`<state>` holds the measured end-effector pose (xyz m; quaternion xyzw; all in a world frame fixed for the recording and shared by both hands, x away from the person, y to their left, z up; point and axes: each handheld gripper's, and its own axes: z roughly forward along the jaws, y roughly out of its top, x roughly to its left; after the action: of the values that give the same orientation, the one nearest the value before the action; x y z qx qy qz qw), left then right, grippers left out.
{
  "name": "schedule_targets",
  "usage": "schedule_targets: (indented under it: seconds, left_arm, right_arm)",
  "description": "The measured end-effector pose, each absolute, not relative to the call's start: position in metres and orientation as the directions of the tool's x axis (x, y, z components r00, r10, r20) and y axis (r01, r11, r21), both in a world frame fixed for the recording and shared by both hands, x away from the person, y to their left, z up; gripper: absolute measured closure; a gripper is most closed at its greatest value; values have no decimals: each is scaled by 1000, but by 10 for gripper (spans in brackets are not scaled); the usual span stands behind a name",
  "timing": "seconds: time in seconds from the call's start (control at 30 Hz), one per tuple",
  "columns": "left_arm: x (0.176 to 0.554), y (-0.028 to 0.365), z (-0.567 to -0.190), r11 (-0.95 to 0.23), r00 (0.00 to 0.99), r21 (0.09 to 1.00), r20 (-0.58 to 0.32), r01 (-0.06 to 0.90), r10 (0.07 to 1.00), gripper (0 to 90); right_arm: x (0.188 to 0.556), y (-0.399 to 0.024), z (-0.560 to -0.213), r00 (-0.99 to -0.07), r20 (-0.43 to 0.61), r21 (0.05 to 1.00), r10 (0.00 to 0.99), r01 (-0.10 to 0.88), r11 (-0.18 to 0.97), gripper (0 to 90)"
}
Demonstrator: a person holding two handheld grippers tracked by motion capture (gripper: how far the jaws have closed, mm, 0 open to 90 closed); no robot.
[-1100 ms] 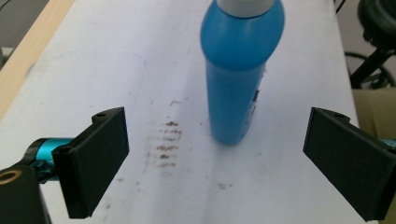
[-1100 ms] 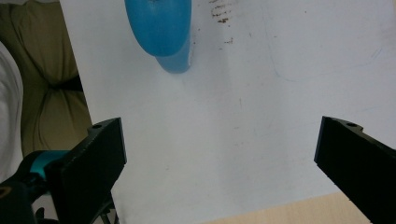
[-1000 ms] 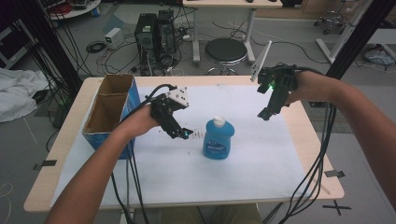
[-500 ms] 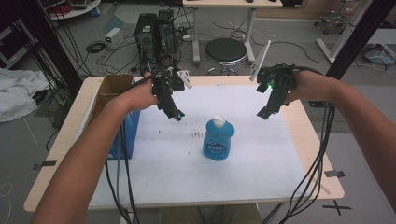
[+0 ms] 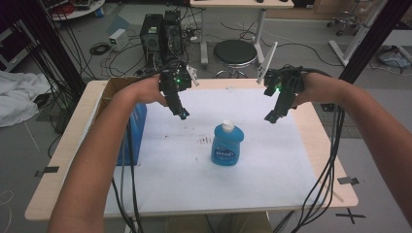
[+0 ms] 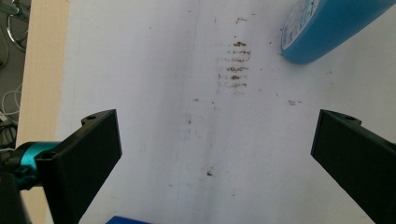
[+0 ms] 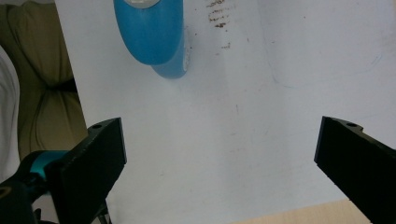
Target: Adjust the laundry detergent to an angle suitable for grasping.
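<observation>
A blue soap bottle with a white cap stands upright in the middle of the white sheet that covers the table. My left gripper hangs open above the sheet, behind and left of the bottle, with nothing between its jaws. In the left gripper view the bottle shows at the top right, beyond the wide gap of that gripper. My right gripper is held open above the sheet, behind and right of the bottle. In the right gripper view the bottle lies ahead at the upper left of the gripper.
A blue box with a cardboard top stands at the table's left edge, partly hidden by the left forearm. Brown smudges mark the sheet left of the bottle. Cables trail off the front edge. A stool and computers sit behind the table.
My left gripper rose from beside the bottle and swung back toward the table's far side, still open. The right gripper has barely moved. The bottle stayed put.
</observation>
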<state>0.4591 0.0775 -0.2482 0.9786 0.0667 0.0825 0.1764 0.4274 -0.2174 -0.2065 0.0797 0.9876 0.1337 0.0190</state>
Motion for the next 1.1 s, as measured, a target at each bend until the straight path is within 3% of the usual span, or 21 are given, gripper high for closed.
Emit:
schedule_targets:
  seconds: [0.67,1.1]
  left_arm:
    - [459,77,-247,-925,977,366,137,104,164,18]
    - [455,84,-247,-930,980,355,128,97,151,17]
  right_arm:
    - [435,-211,-207,-987,-16,266,158,148,952,12]
    - [452,-181,-206,-992,-13,274,128,120,954,12]
